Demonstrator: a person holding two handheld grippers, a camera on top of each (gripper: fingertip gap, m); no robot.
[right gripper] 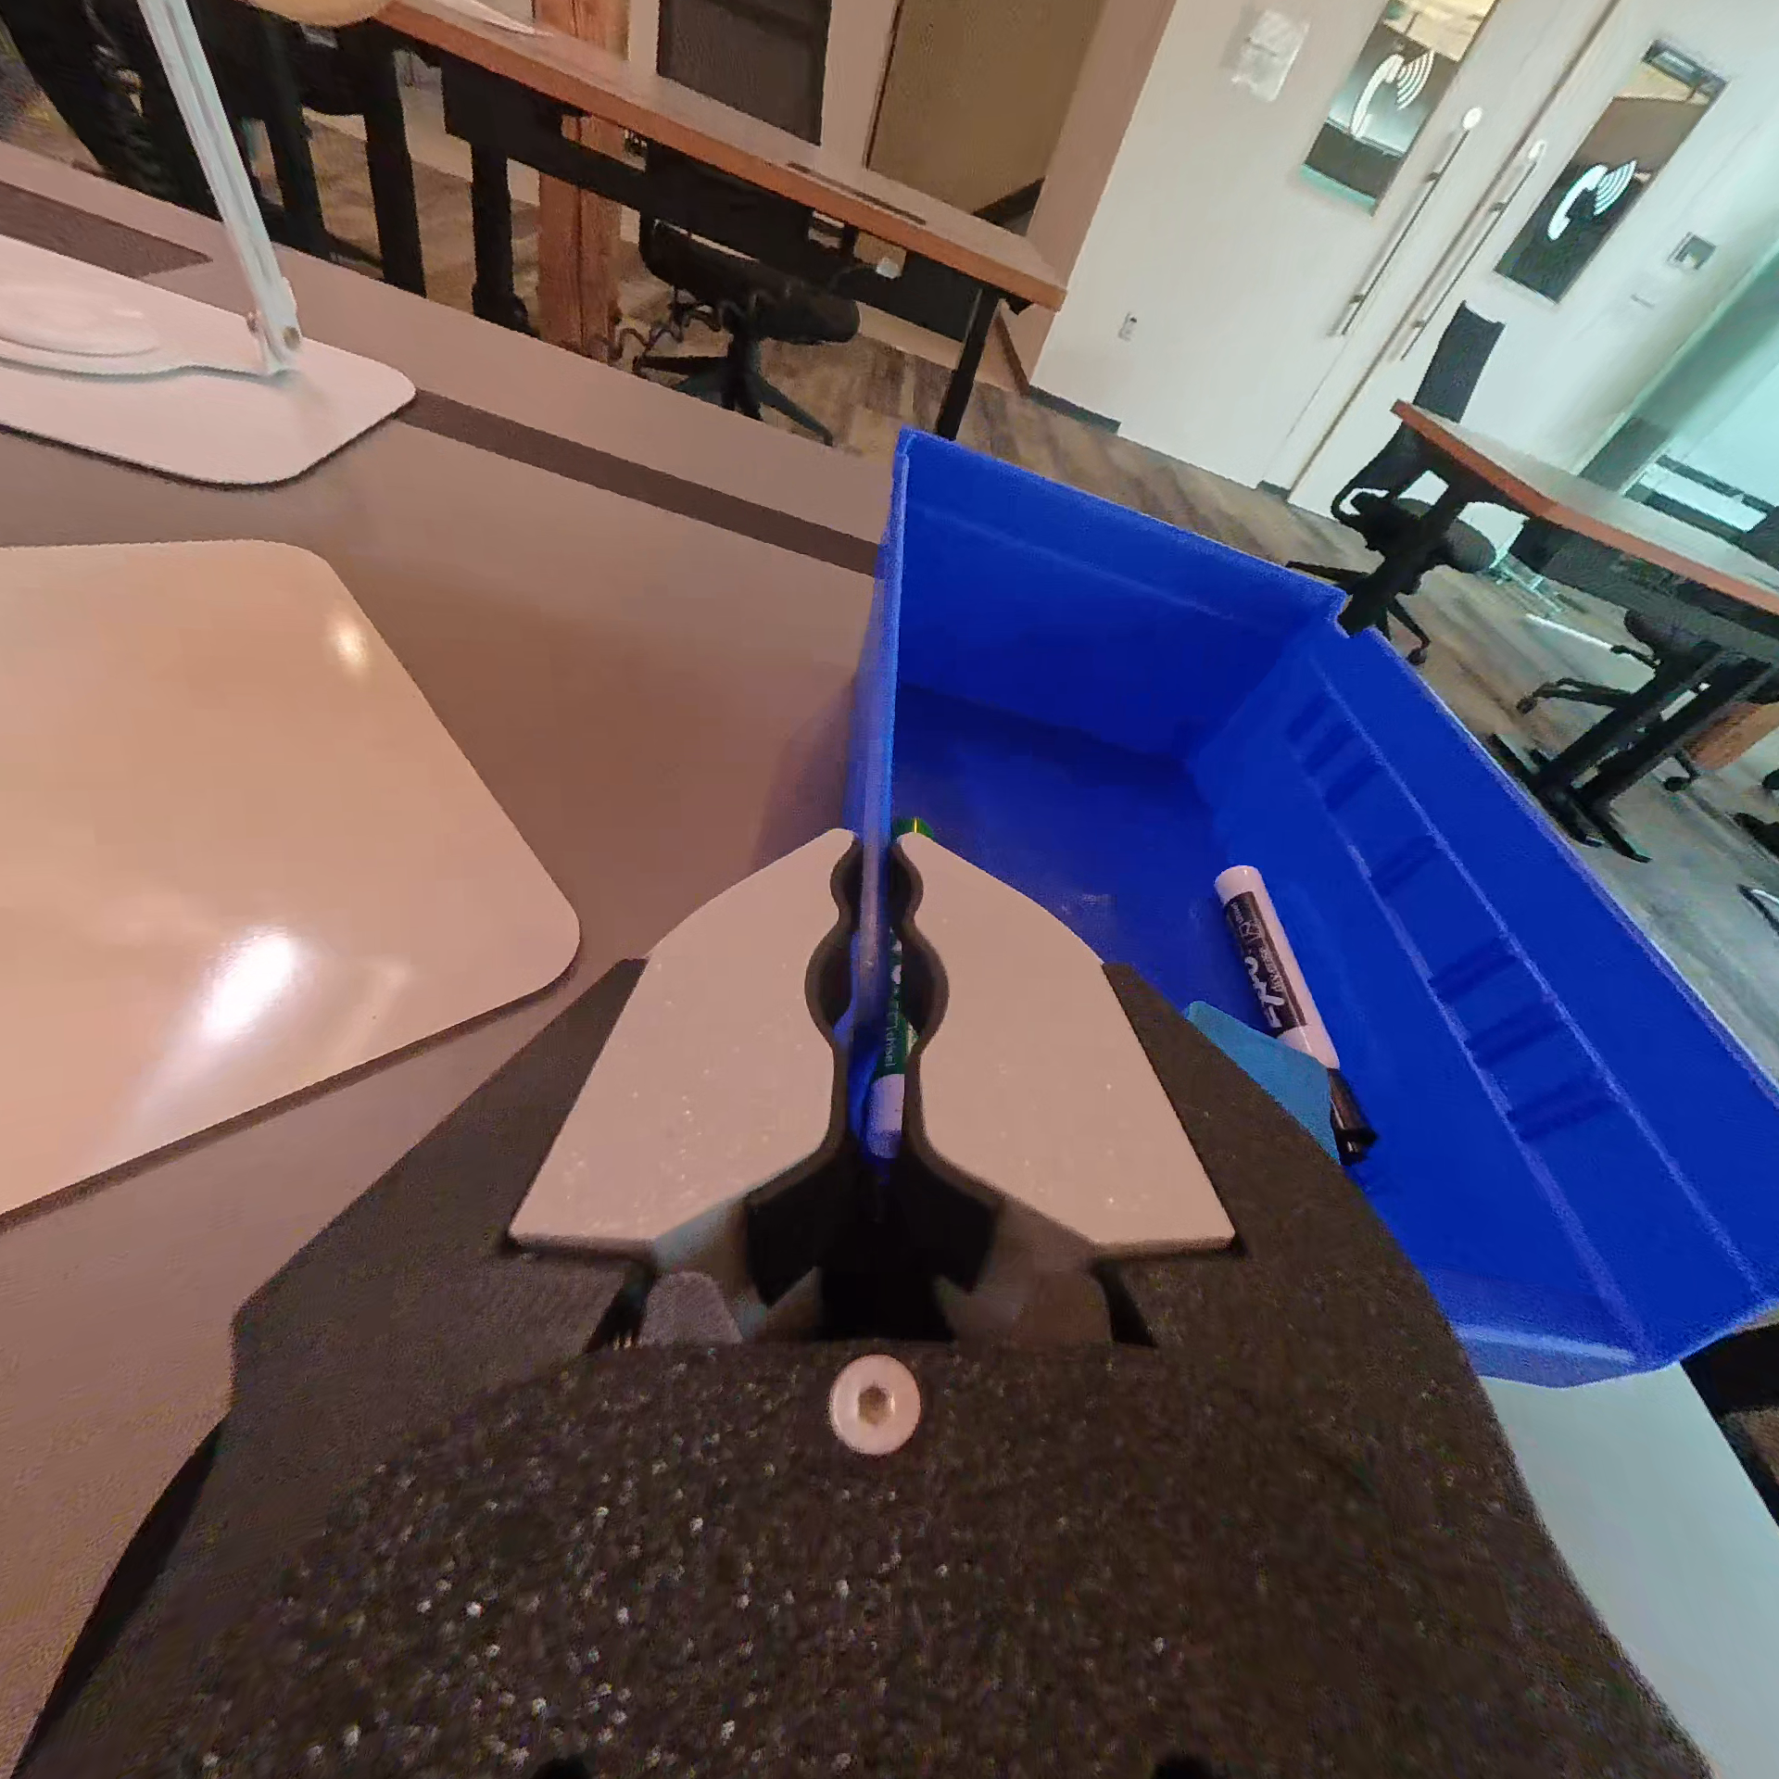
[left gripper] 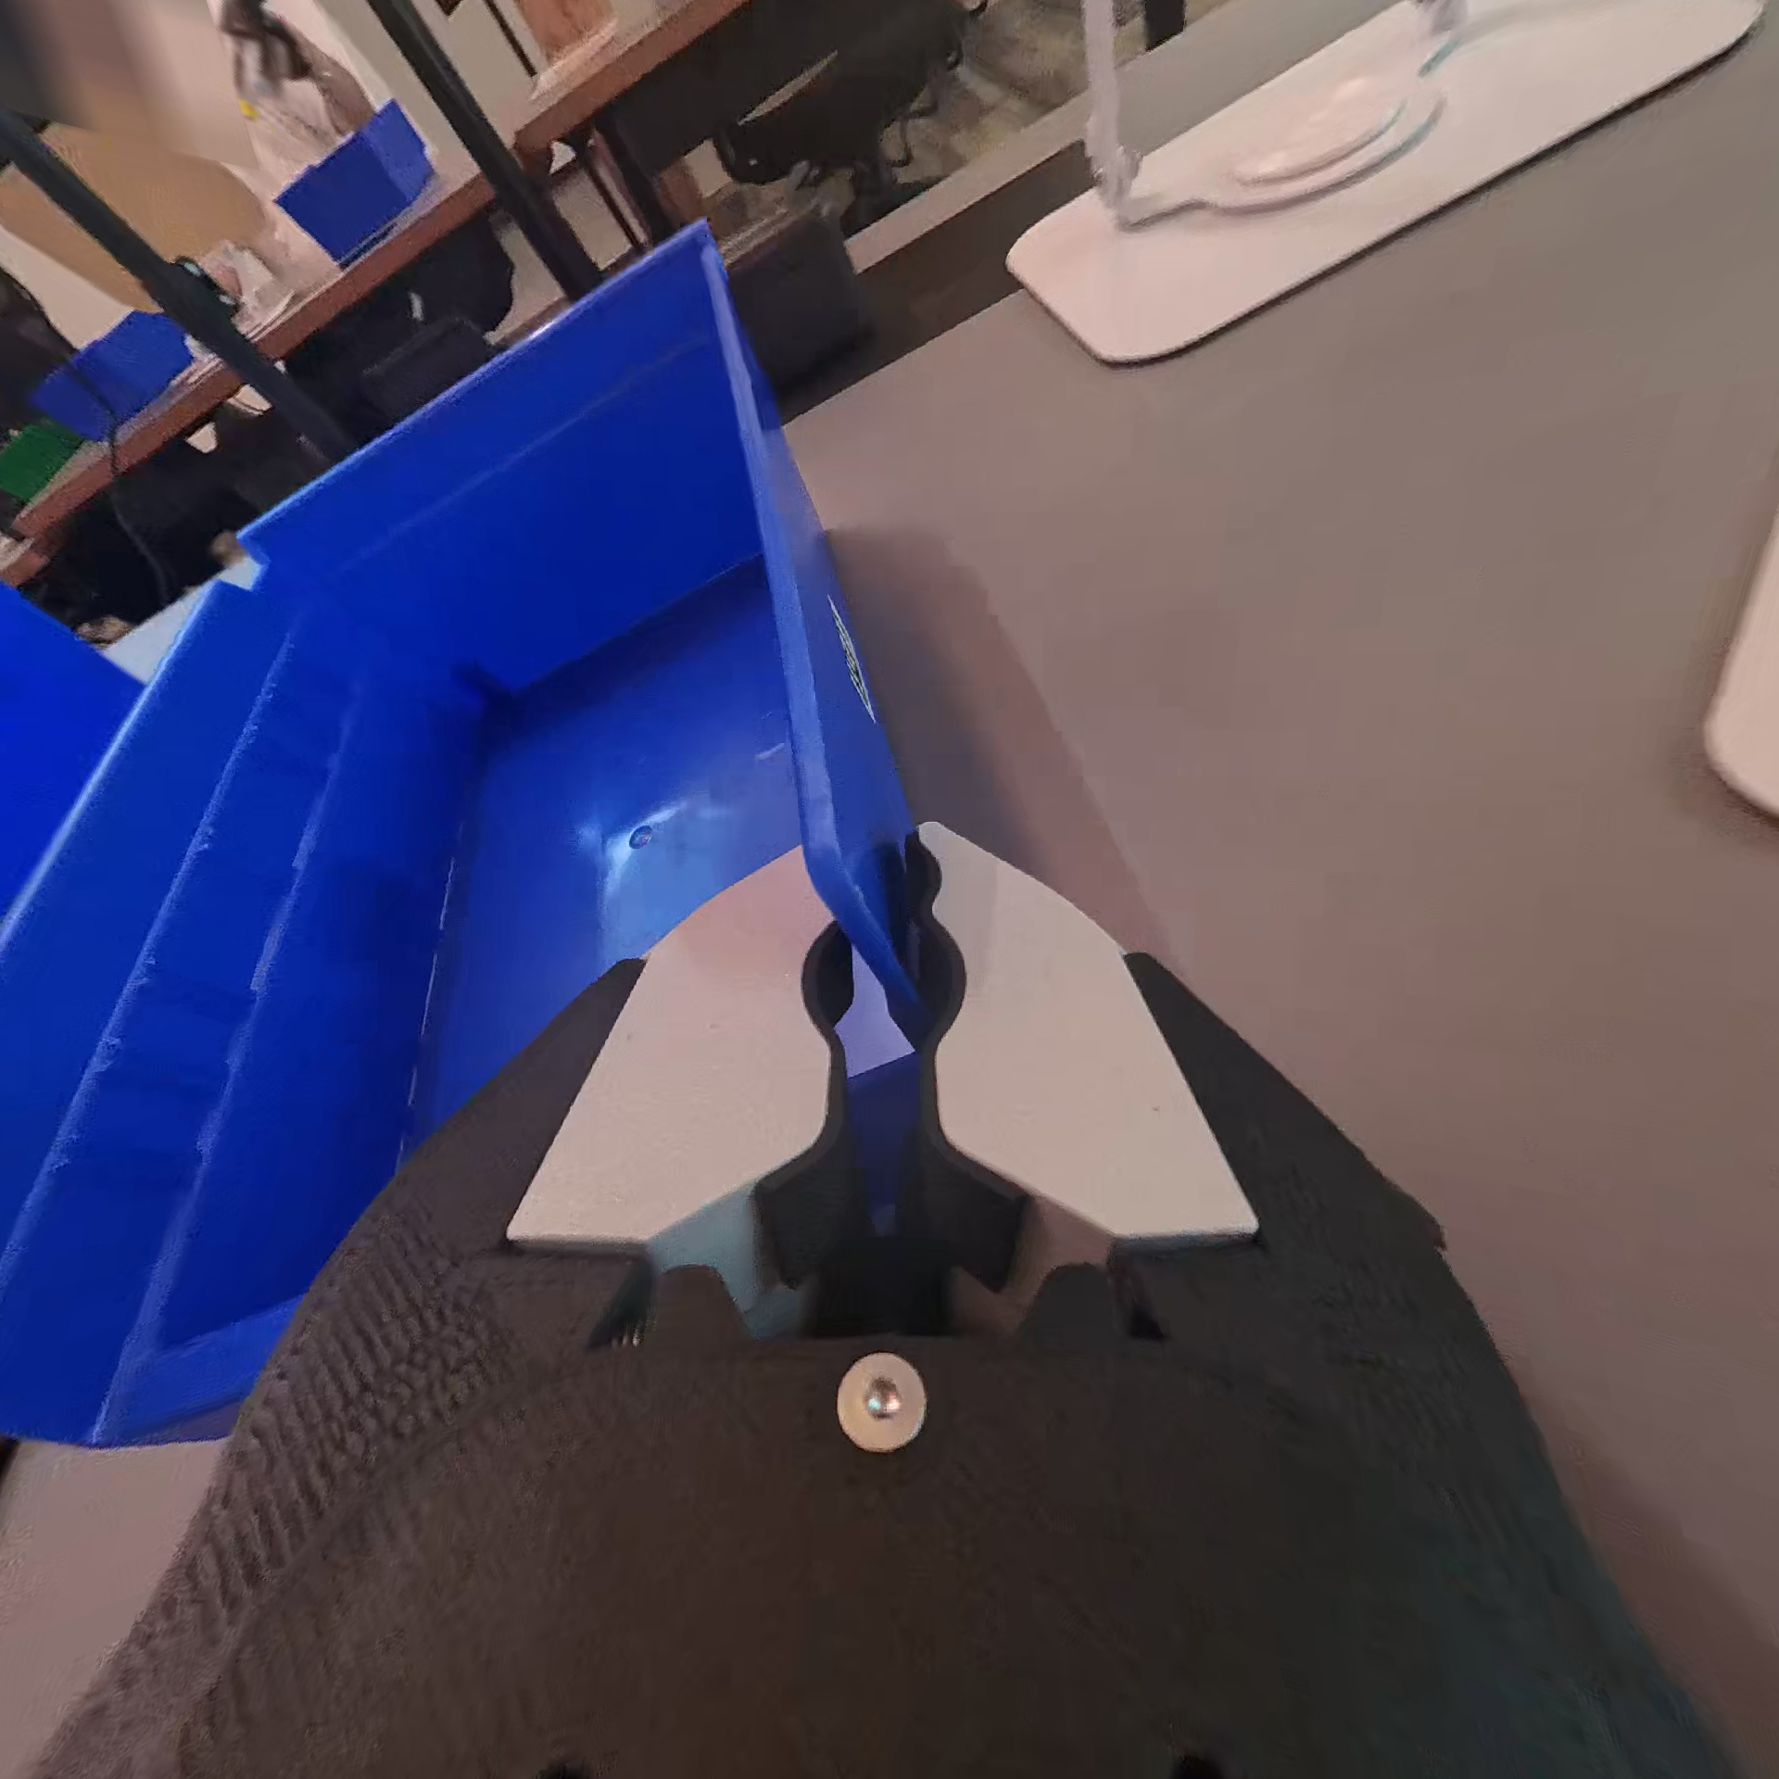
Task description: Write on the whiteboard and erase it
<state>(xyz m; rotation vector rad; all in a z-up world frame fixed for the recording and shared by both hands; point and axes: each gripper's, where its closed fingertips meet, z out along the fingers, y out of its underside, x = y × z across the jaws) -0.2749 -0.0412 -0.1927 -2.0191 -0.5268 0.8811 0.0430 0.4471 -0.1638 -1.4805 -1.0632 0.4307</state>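
Observation:
In the left wrist view, my left gripper [left gripper: 881, 895] is shut on the right-hand wall [left gripper: 770, 539] of an empty blue bin [left gripper: 578, 770]. The thin wall runs between its two pads. In the right wrist view, my right gripper [right gripper: 876, 847] is shut on the left-hand wall [right gripper: 890, 597] of a blue bin [right gripper: 1444, 866]. A green marker [right gripper: 890, 1069] lies in that bin below the fingers. A black marker [right gripper: 1276, 992] and a blue eraser [right gripper: 1242, 1044] lie there too. The whiteboard [right gripper: 241, 818] lies flat on the table to the left of this bin, and its edge shows in the left wrist view [left gripper: 1747, 741].
A white lamp base [right gripper: 193, 404] stands at the back of the grey table [right gripper: 626, 674], also showing in the left wrist view [left gripper: 1348, 193]. Desks, office chairs and more blue bins stand beyond the table. A blurred person is at the far left of the left wrist view. My hands' fingertips stand some 60 centimetres from each other.

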